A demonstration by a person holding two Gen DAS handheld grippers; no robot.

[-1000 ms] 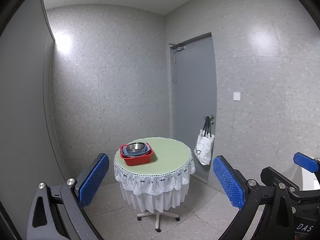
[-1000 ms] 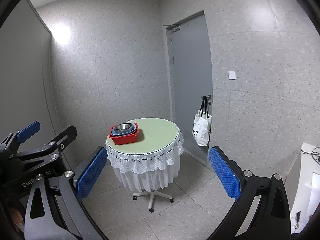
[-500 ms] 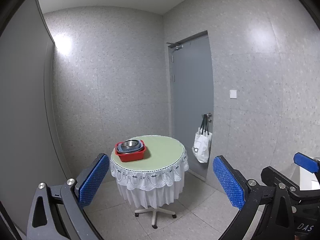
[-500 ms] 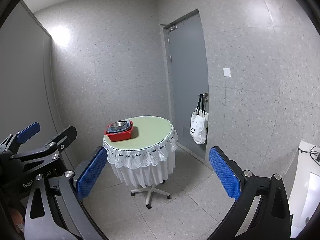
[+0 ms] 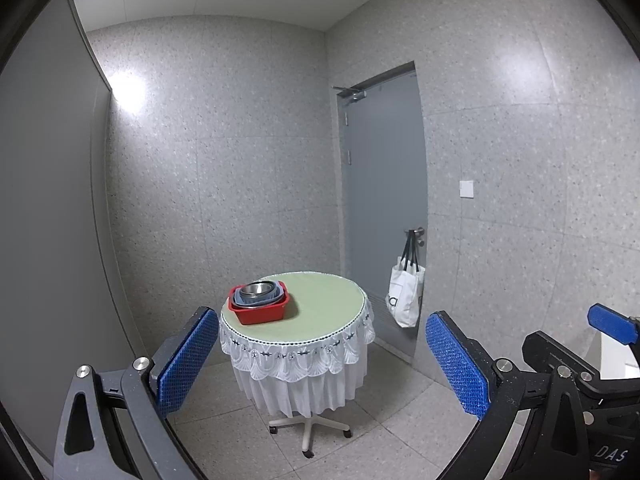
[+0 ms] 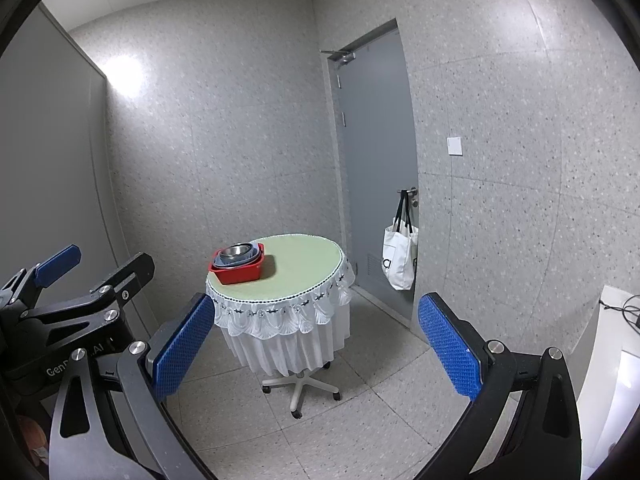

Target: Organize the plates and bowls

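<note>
A red square basin [image 5: 260, 309] [image 6: 239, 269] stands on the left part of a round green-topped table [image 5: 324, 308] [image 6: 304, 264]. Blue-grey dishes [image 5: 258, 298] are nested in it with a steel bowl [image 5: 259, 288] [image 6: 236, 249] on top. My left gripper [image 5: 320, 356] is open and empty, well back from the table. My right gripper [image 6: 316, 344] is open and empty, also far from the table. The left gripper body shows at the left of the right wrist view [image 6: 60, 312].
The table has a white lace skirt [image 5: 296, 356] and a wheeled base [image 5: 308, 428] on a tiled floor. A grey door [image 5: 384, 208] at the right carries a white tote bag [image 5: 405, 294] on its handle. A white surface [image 6: 616, 364] lies at the far right.
Both grippers have drawn back and tilted up, so the table looks smaller and sits lower in view. Both stay open. The stacked dishes have not moved.
</note>
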